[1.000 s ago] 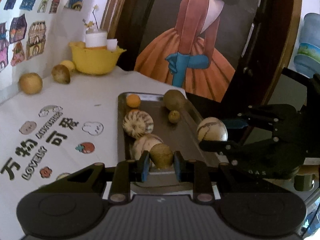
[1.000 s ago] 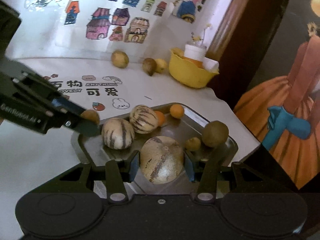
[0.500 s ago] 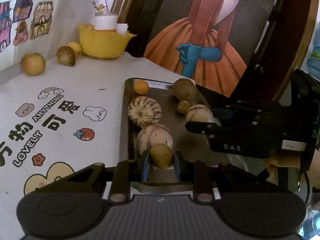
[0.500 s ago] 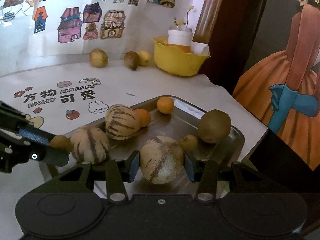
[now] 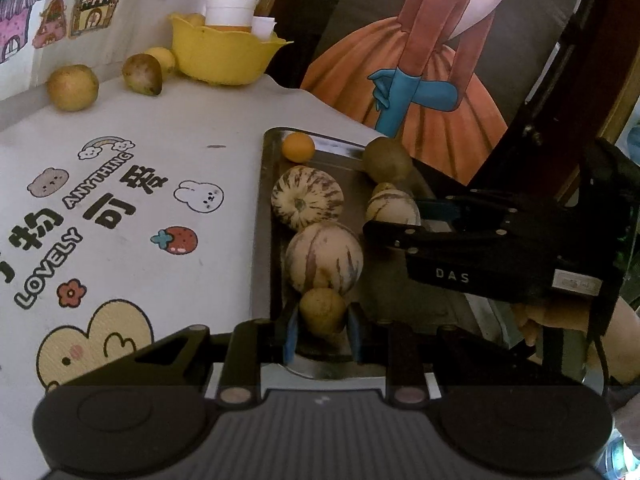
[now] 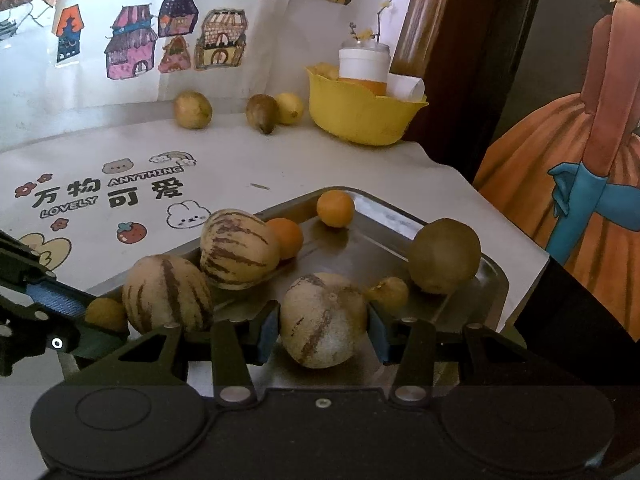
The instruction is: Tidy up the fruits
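A metal tray (image 5: 267,216) (image 6: 492,280) on the white table holds two striped melons (image 5: 307,198) (image 6: 239,249), small oranges (image 5: 298,147) (image 6: 335,208), a small yellow fruit (image 6: 389,292) and a brown-green round fruit (image 5: 386,159) (image 6: 444,255). My left gripper (image 5: 322,328) is shut on a small yellow-brown fruit (image 5: 322,310) low over the tray's near end. My right gripper (image 6: 322,336) is shut on a striped melon (image 6: 322,320) low over the tray; it also shows in the left wrist view (image 5: 392,208).
A yellow bowl (image 5: 224,54) (image 6: 360,118) with a white cup stands at the back by the wall. Three loose fruits (image 5: 73,87) (image 6: 192,110) lie beside it. The table edge drops off behind the tray toward a dark door and poster.
Both grippers have moved forward and down over the tray with their fruits. The right gripper's melon now sits lower, near the small yellow fruit.
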